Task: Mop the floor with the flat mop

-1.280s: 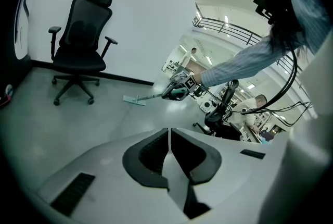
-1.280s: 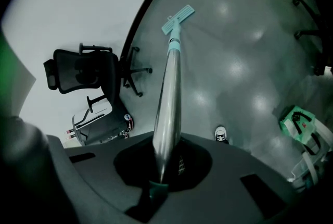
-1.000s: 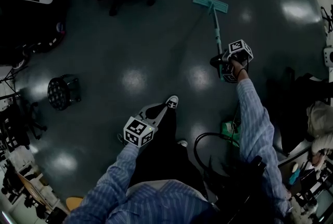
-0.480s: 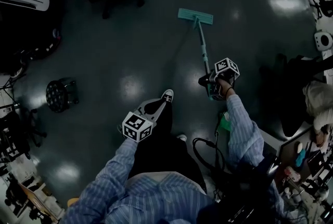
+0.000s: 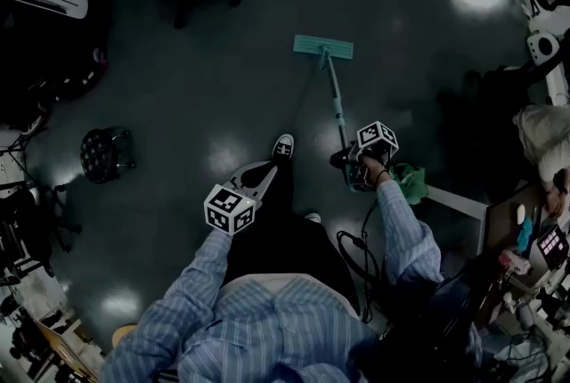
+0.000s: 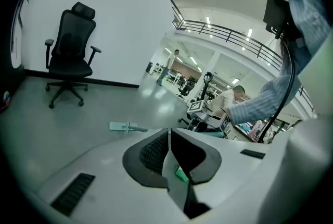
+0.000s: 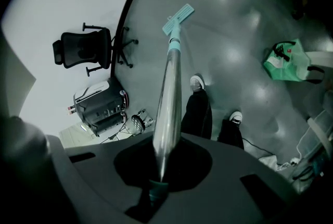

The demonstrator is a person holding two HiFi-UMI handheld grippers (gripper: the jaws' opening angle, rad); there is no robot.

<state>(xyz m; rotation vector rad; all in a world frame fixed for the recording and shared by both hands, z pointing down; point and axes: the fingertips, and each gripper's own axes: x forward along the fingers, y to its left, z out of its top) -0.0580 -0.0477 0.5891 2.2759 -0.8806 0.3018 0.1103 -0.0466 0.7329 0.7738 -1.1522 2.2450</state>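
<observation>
The flat mop lies with its teal head point(image 5: 322, 46) flat on the dark glossy floor, and its handle point(image 5: 337, 110) slopes back to my right gripper point(image 5: 359, 169). That gripper is shut on the handle point(image 7: 169, 82), which runs out from between the jaws to the head point(image 7: 178, 18). My left gripper point(image 5: 265, 178) hangs over the person's left leg, shut with nothing in it. In the left gripper view its pads meet in front of the lens point(image 6: 169, 140), with the mop head point(image 6: 126, 126) low on the floor beyond.
A black stool point(image 5: 107, 155) stands at the left. A green bag point(image 5: 408, 181) lies just right of the right gripper, beside a white table leg point(image 5: 459, 199). A black cable point(image 5: 354, 249) loops by the person's feet. An office chair point(image 6: 70, 48) stands by the wall.
The right gripper has drawn the mop back and to the left, so the head has slid nearer the person. The green bag has come into view. The left gripper has barely moved.
</observation>
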